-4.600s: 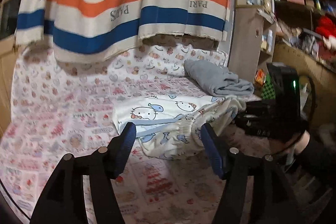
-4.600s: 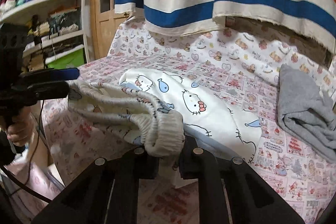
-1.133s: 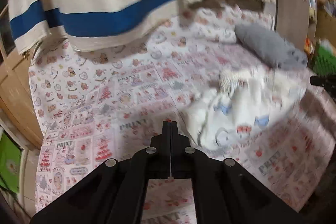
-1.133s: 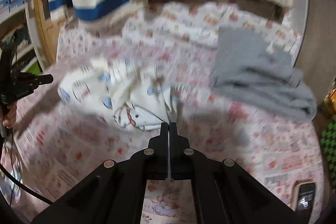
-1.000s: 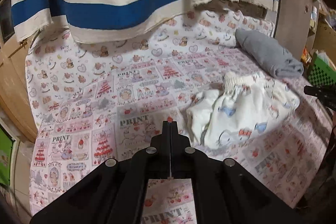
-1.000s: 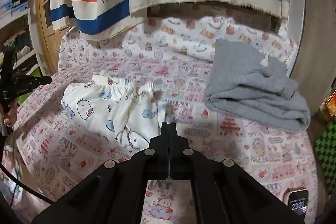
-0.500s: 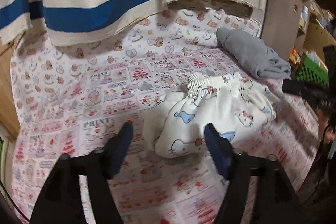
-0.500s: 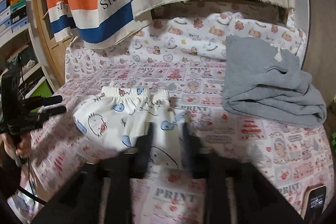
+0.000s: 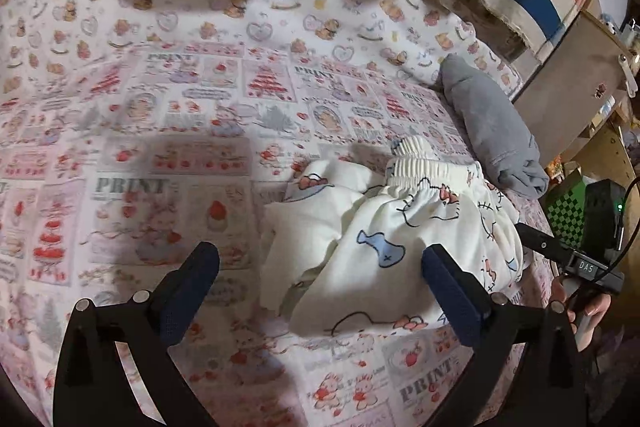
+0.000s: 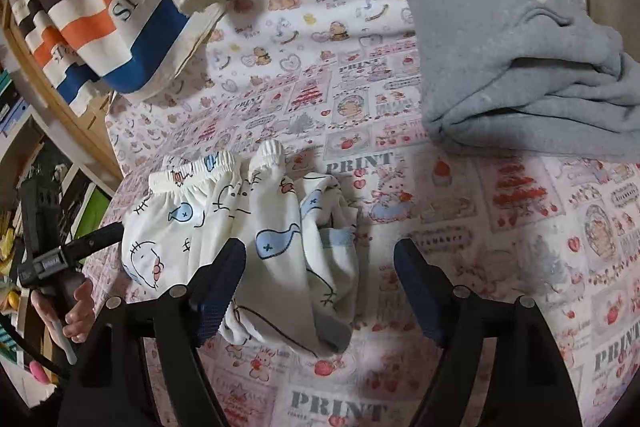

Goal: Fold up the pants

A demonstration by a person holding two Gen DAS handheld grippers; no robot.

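Note:
White cartoon-print pants (image 9: 384, 239) lie crumpled on the patterned bedsheet, elastic waistband (image 9: 424, 171) toward the back. My left gripper (image 9: 320, 275) is open and empty just above their near edge, its right finger (image 9: 452, 291) over the cloth. In the right wrist view the pants (image 10: 248, 227) lie bunched with a cuff (image 10: 268, 151) pointing away. My right gripper (image 10: 320, 271) is open and empty over their near end; its left finger (image 10: 220, 283) lies over the fabric.
A folded grey garment (image 10: 520, 67) lies at the right of the bed (image 10: 520, 267), also in the left wrist view (image 9: 492, 135). A striped cloth (image 10: 120, 7) hangs over the back. A wooden cabinet (image 9: 576, 75) stands to the right. The other hand-held gripper shows at each view's edge (image 9: 580, 263) (image 10: 52, 259).
Both grippers, shut a second ago, have opened and moved down close to the pants. The pants, held up 4.6 s ago, now lie crumpled on the bed.

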